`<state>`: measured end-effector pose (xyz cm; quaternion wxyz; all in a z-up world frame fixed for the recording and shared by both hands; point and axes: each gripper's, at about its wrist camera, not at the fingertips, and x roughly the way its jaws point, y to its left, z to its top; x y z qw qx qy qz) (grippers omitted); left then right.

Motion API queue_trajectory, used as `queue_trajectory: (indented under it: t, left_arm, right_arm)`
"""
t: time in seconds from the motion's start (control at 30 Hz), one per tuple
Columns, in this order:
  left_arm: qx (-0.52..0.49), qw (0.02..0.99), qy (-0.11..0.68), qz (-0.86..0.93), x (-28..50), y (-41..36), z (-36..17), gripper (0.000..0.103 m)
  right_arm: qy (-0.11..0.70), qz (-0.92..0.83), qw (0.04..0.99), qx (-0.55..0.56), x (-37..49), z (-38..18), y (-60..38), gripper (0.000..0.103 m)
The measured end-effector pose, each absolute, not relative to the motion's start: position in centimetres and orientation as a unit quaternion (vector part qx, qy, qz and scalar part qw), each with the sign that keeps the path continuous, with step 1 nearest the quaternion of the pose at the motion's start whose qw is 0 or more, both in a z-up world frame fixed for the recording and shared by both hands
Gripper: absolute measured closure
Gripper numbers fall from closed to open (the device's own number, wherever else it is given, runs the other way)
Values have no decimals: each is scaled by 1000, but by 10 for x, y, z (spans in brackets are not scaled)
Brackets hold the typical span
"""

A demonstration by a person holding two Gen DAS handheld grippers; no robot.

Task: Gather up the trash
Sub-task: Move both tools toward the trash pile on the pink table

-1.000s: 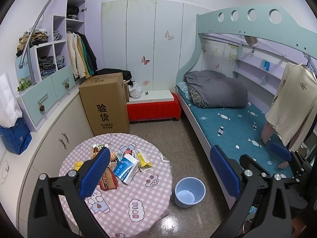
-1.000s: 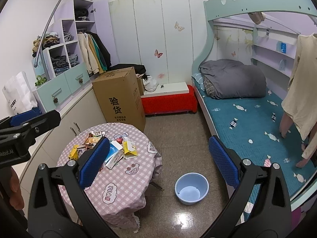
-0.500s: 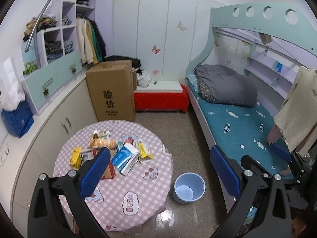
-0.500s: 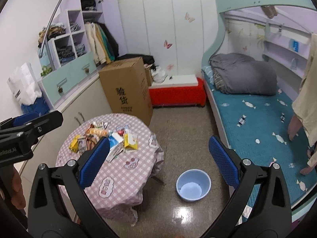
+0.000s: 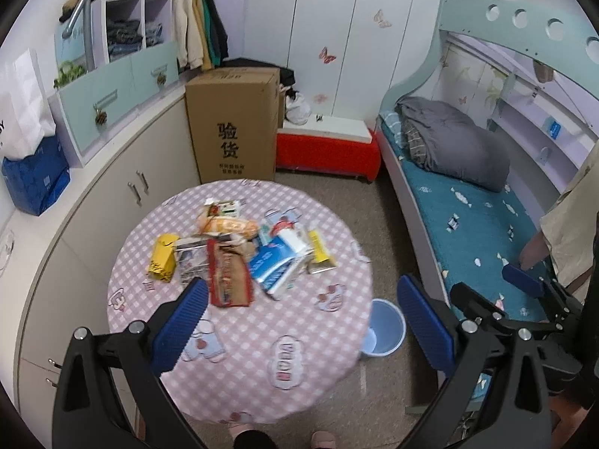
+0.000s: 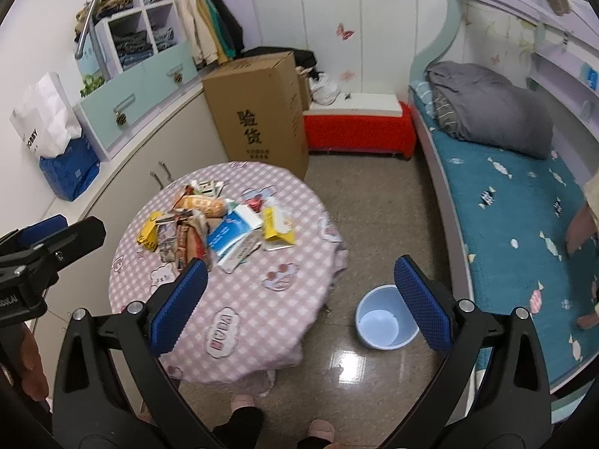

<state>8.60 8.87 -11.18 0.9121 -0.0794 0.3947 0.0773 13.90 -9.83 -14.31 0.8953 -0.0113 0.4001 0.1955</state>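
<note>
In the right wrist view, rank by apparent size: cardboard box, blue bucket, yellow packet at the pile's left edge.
1. Cardboard box, clearly largest.
2. Blue bucket.
3. Yellow packet, smallest.
The box stands farther away than the bucket, so its true lead is likely greater.

Black plastic gripper [image 5: 299, 325] frames w/ silver screws, ribbed blue pads [image 6: 421, 301], pink slippers [image 6: 321, 428], dark trousers.

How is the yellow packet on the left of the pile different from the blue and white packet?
The yellow packet is plain yellow and smaller; the blue and white packet is bigger, with blue and white sides. The yellow packet lies apart at the pile's left edge; the blue and white packet lies in the middle among other wrappers. Both lie on the checked table, untouched by either gripper.
</note>
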Motion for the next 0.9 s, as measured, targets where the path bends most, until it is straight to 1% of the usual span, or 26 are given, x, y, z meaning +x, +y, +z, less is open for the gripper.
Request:
queue_trajectory:
  t: [0.23,0.47,0.63,0.9]
  left_arm:
    - [-100,903,410,73,89,184,-128,4]
    - [-129,895,422,59,85,254,-150,4]
    - [-145,888,432,52,85,281,-166,4]
    - [-172,869,463,35,86,302,-209,5]
  right_arm:
    - [418,195,886,-39,139,-151,-7,6]
    - [439,192,877,-47,133,-159,58,6]
    - [446,188,874,-52,132,-168,85,6]
    - [479,162,862,-21,132,-194,92,6]
